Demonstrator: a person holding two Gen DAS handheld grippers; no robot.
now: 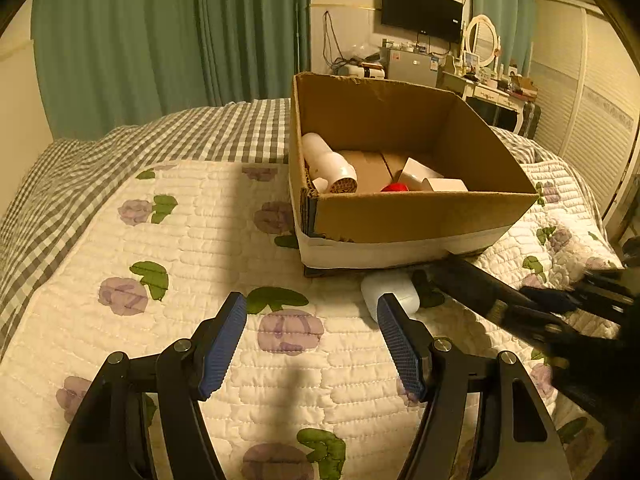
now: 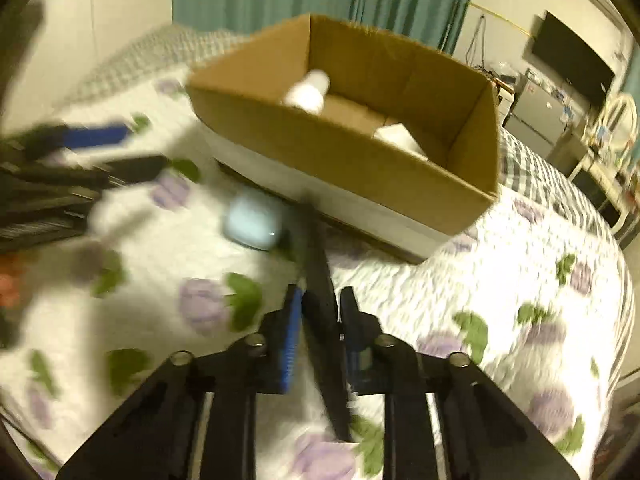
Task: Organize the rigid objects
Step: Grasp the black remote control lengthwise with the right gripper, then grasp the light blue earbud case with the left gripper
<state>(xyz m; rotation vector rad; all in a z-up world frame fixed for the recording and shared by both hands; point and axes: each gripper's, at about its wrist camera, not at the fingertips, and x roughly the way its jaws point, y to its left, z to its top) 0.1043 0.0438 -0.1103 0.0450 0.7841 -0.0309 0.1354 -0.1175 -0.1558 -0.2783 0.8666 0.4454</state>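
A cardboard box (image 1: 400,216) stands on the floral quilt and holds a white bottle (image 1: 328,164), small white boxes (image 1: 424,178) and something red (image 1: 394,188). A small white case (image 1: 390,292) lies on the quilt just in front of the box. My left gripper (image 1: 312,320) is open and empty, close to the case. My right gripper (image 2: 320,304) is shut on a long flat black object (image 2: 320,300) that points toward the box (image 2: 360,152) and the case (image 2: 254,222). The right gripper and black object also show in the left wrist view (image 1: 480,288).
The quilt (image 1: 160,260) covers a bed with a grey checked sheet (image 1: 120,148) behind. Green curtains, a TV and a dresser (image 1: 492,88) stand beyond the bed. The right wrist view is motion-blurred.
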